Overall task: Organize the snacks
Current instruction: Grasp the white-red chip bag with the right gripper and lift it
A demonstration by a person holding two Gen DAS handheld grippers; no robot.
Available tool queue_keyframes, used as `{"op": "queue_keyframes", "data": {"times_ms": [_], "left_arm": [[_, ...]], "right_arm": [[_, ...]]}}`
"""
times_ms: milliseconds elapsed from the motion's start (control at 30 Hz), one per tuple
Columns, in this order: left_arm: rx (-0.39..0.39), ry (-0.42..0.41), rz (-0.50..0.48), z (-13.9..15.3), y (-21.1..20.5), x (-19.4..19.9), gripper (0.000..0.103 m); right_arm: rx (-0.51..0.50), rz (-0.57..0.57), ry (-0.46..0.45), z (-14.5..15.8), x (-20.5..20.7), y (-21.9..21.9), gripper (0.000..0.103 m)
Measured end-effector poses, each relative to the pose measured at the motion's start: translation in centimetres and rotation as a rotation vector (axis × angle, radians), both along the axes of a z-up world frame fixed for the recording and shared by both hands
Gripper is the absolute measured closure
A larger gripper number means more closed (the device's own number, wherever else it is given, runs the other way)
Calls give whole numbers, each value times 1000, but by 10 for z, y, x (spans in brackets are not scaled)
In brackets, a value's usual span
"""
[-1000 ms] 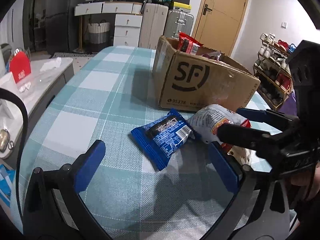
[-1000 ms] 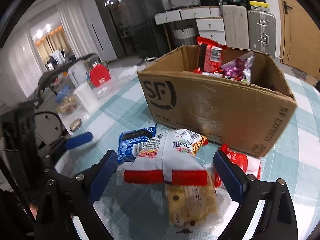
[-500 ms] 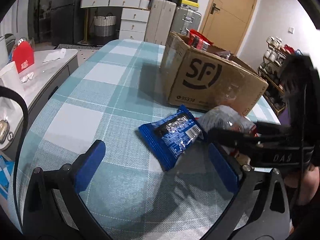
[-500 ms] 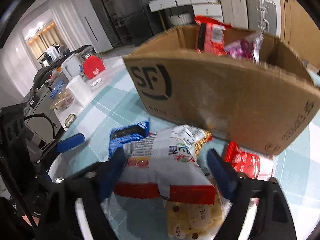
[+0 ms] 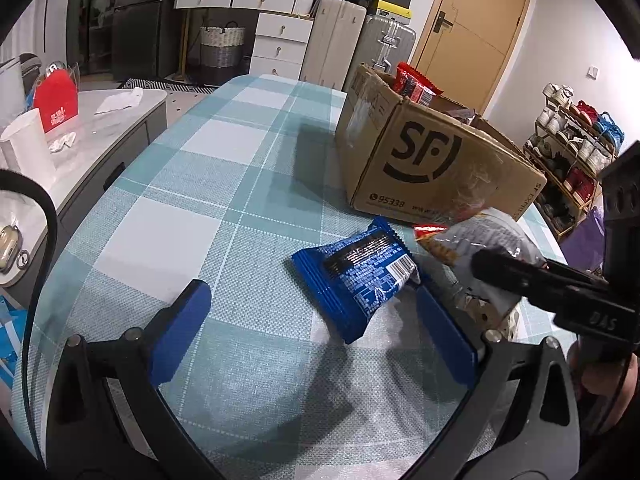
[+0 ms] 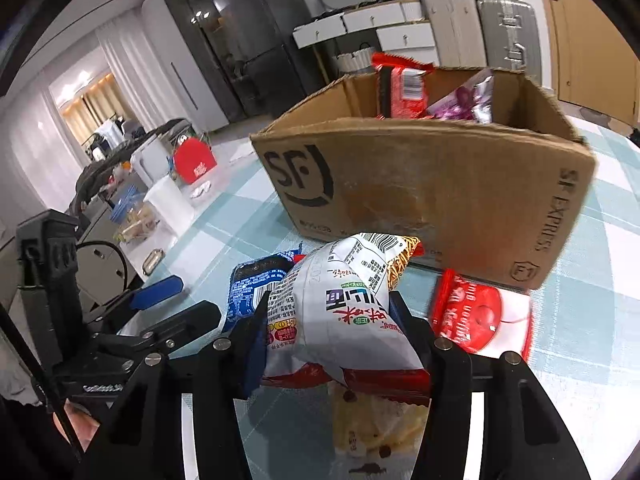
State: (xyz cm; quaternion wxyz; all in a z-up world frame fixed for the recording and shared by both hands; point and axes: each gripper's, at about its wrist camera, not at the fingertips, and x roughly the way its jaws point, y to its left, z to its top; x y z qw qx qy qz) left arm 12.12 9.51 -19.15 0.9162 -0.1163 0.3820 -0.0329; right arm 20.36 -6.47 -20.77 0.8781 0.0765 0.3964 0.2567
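Note:
An open cardboard box (image 5: 432,168) marked SF stands on the checked table, with red and purple packets (image 6: 404,88) inside. A white snack bag (image 6: 344,272) sits between the fingers of my right gripper (image 6: 328,304). Its jaws are closing and the pads press the bag's sides. In the left wrist view the same bag (image 5: 488,240) shows beside the right gripper's black fingers (image 5: 520,276). A blue packet (image 5: 360,276) lies flat just ahead of my open left gripper (image 5: 310,298), untouched. A red packet (image 6: 476,316) and a pale cookie bag (image 6: 372,428) lie by the box.
A low grey counter (image 5: 100,144) at the left carries a white cup (image 5: 28,148) and a red carton (image 5: 54,100). A shoe rack (image 5: 576,148) stands to the right. White drawers (image 5: 280,36) and suitcases (image 5: 384,52) are behind the table.
The right gripper's jaws have come in from wide apart onto the white snack bag and moved closer to the box. The left gripper has stayed open in place.

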Motion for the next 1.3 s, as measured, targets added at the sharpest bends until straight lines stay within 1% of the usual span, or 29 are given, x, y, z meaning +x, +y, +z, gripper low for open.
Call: {"op": "queue_keyframes", "data": {"times_ms": [100, 300, 433, 600, 833, 933, 1033, 1067, 1167, 1300], "left_arm": [[3, 0, 4, 0, 0, 0, 1], [17, 17, 5, -3, -2, 3, 1], [35, 20, 6, -3, -5, 4, 1], [66, 33, -8, -4, -11, 6, 1], [103, 6, -69, 1, -24, 4, 1], [114, 29, -91, 0, -28, 9, 1], [123, 74, -111, -2, -32, 17, 1], [123, 77, -113, -2, -32, 18, 1], [135, 88, -119, -3, -34, 23, 1], [154, 118, -131, -6, -35, 35, 1]], "right_arm": [[34, -11, 5, 2, -8, -14, 49], [63, -14, -4, 4, -25, -26, 49], [81, -42, -29, 8, -39, -40, 49], [118, -99, -42, 10, -59, -73, 49], [153, -192, -75, 11, -81, -124, 49], [160, -218, -100, 12, -84, -137, 49], [181, -246, -152, 14, -91, -151, 49], [180, -253, -166, 15, -92, -153, 49], [164, -260, -198, 14, -93, -150, 49], [172, -256, -206, 13, -94, -148, 49]]}}
